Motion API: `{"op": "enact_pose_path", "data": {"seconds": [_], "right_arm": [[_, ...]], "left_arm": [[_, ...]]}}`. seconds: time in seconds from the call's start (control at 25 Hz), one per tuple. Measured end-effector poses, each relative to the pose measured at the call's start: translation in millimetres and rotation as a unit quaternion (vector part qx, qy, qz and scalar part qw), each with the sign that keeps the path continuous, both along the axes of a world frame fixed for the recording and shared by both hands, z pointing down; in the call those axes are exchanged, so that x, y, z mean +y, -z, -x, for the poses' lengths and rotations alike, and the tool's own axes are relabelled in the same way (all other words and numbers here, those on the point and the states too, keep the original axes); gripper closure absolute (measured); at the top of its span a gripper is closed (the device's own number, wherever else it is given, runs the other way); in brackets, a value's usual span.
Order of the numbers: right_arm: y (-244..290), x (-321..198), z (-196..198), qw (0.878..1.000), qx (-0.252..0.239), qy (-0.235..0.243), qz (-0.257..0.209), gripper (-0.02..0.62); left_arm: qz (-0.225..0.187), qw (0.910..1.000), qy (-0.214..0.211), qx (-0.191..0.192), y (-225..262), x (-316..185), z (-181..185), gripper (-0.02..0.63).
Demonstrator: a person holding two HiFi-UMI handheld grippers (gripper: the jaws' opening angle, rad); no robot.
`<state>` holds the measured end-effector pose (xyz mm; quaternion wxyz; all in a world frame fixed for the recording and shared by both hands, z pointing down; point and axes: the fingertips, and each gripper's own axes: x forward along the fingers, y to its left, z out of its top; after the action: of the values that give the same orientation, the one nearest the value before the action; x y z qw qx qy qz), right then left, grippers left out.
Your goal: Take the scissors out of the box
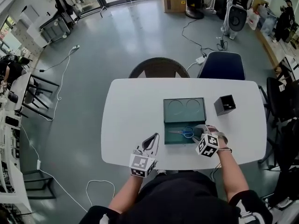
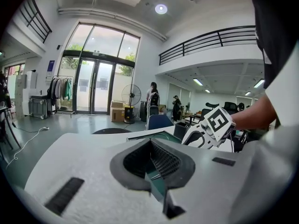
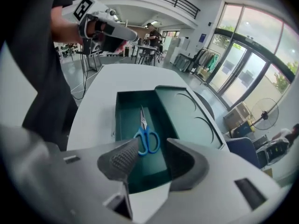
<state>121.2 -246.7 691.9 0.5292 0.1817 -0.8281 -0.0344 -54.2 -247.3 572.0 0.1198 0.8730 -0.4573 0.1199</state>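
Now the right gripper [image 3: 152, 157], jaws apart and empty, hangs over the box [image 3: 117, 118] rim near the scissors [image 3: 147, 139]; left gripper [image 2: 150, 146] closed.

In the head view, the marker cube [image 1: 208, 145] on the right gripper [image 1: 198, 134] is covering that gripper's jaws and the box [image 1: 184, 110] corner at four o'clock. In the left gripper view, the left gripper [image 2: 149, 143] is blocking nearly all of the box and hiding the scissors [image 3: 145, 135]. The black container's [image 1: 225, 105] contents are showing too small to tell.
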Motion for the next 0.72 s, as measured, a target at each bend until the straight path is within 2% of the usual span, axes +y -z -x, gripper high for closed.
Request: {"op": "enact_pose_path", "data": {"seconds": [0.44,0.72], "right_arm": [[-44,-2,24,0.996,0.044,0.071,0.041,0.410],[-66,-3,26,0.992,0.072,0.088,0.055,0.411]], "left_arm": [[-0.003,0.9996,0.021,-0.018,-5,3,5,0.598],[0.008,0.9992,0.033,-0.021,-12,10,11,0.598]]}}
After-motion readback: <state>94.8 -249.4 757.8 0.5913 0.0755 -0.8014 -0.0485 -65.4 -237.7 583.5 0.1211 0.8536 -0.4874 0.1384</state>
